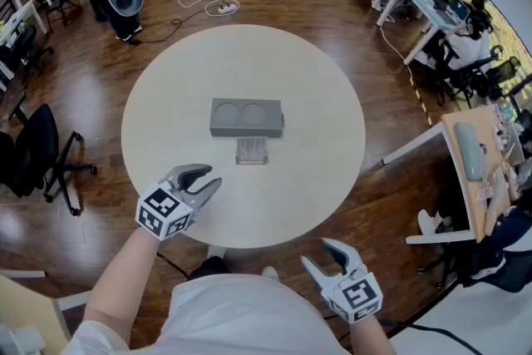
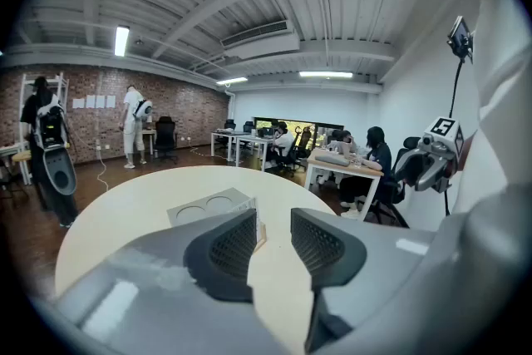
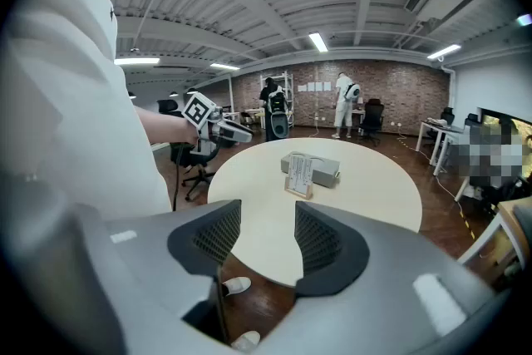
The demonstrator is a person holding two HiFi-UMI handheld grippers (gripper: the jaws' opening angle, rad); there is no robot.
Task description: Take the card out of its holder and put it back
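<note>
A white card stands upright in a small clear holder (image 1: 251,150) near the middle of the round white table (image 1: 324,179); the right gripper view shows the card (image 3: 300,172) facing me. My left gripper (image 1: 202,177) hovers over the table's near left edge, open and empty, a short way from the holder. In the left gripper view the card (image 2: 259,229) shows just past the left gripper (image 2: 273,233). My right gripper (image 1: 321,255) is off the table's near edge over the floor, open and empty, the same as the right gripper (image 3: 268,229) shows in its own view.
A grey block (image 1: 245,117) with two round recesses lies right behind the holder. Office chairs (image 1: 37,150), desks (image 1: 482,154) and people stand around the table on a wooden floor. Cables (image 1: 208,4) trail at the far side.
</note>
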